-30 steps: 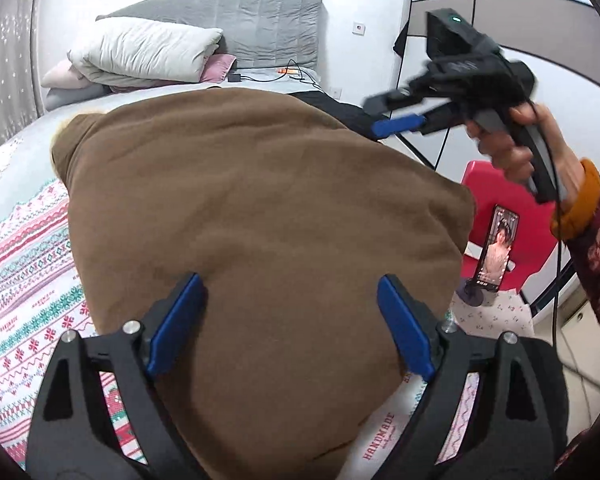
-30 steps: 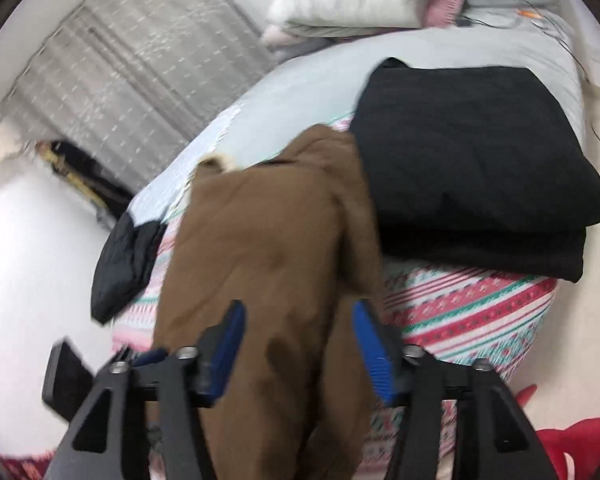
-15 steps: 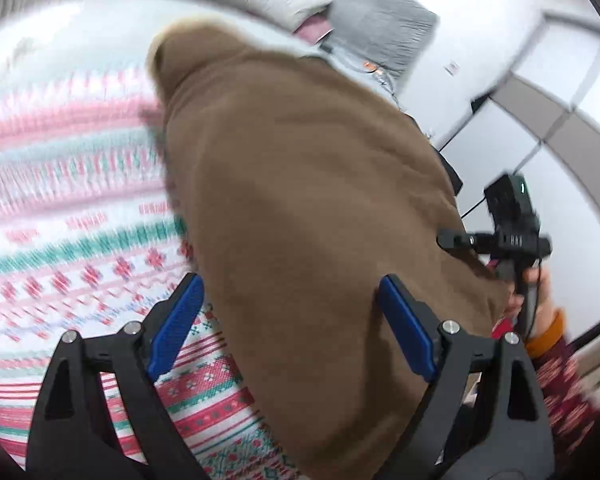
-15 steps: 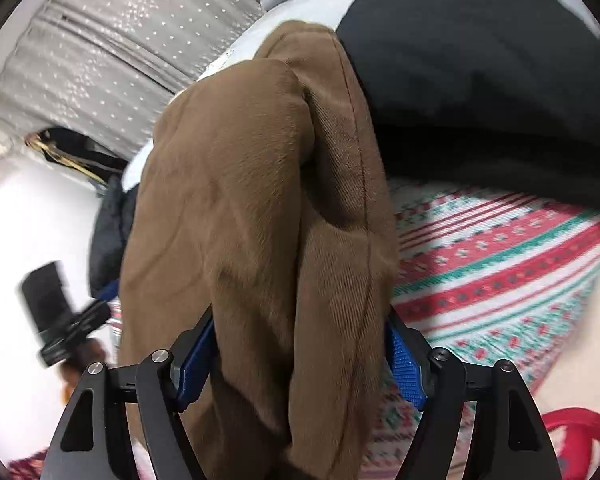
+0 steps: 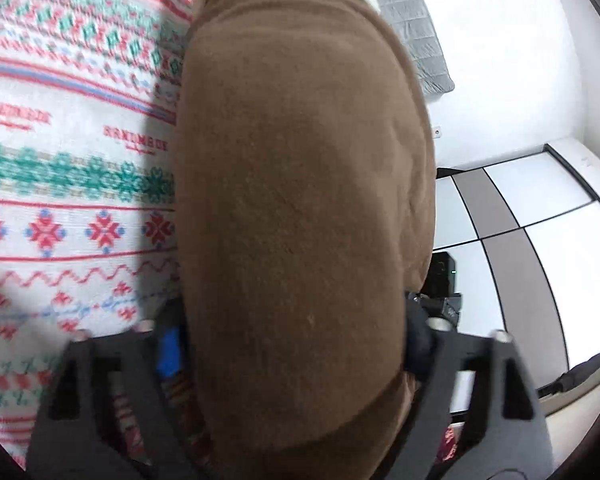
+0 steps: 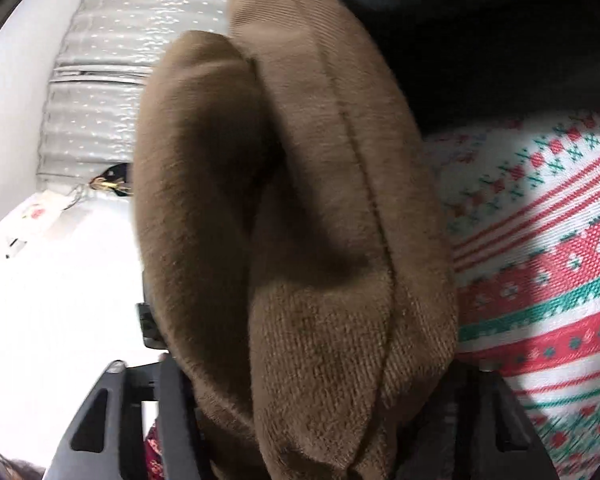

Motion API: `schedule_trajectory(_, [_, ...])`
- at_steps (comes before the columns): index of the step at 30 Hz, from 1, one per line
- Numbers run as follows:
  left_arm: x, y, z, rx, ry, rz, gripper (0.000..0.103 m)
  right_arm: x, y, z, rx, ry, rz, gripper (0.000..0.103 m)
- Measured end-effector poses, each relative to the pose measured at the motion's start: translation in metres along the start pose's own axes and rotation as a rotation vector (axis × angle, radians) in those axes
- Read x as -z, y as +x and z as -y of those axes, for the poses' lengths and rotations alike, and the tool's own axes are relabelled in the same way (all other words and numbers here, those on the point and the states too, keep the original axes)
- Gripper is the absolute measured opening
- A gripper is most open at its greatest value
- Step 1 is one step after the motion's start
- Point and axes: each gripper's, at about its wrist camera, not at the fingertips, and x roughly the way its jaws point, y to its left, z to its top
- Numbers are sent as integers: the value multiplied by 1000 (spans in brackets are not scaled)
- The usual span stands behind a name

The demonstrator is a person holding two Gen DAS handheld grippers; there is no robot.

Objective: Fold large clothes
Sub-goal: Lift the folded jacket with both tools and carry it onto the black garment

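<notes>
A thick folded brown fleece garment [image 5: 300,200] fills the middle of the left wrist view, lying on the patterned bedspread [image 5: 68,140]. My left gripper [image 5: 292,344] straddles its near end, jaws wide, the cloth bulging between the fingers [image 5: 168,348]. In the right wrist view the same brown garment [image 6: 300,240] shows as stacked folded layers between the wide jaws of my right gripper [image 6: 312,380]. Whether the pads press the cloth is hidden by the fabric.
A folded black garment [image 6: 500,40] lies on the bed just beyond the brown one. The red, green and white bedspread [image 6: 540,280] spreads right. A grey headboard [image 5: 412,28], white wall and wardrobe panels [image 5: 520,220] stand at right; the other gripper [image 5: 440,292] peeks out there.
Both grippers have moved in close and low onto the brown garment's ends. The views have tilted, and the cloth now fills the space between each pair of jaws.
</notes>
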Motion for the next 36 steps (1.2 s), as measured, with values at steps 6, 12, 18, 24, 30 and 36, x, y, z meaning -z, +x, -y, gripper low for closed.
schedule_trajectory(6, [15,-59,26,20,43,51,58,15,-12,-68,-20,-140,26,39])
schedule_trajectory(12, [32,-125,30,-150,129,1,65,40,27,-101,28,-178,-100,49])
schedule_trajectory(18, [46,-126,-17,-302,107,-7,90,36,65,-70,142,-119,-140,74])
schedule_trajectory(24, [33,-116,-31,-228,110,15,95,22,75,-67,127,-109,-177,88])
schedule_trajectory(30, [54,-130,-32,-117,51,106,72,26,112,-65,-85,-23,-182,69])
schedule_trajectory(36, [72,-177,-15,-105,76,165,57,37,98,-104,-108,-120,-111,51])
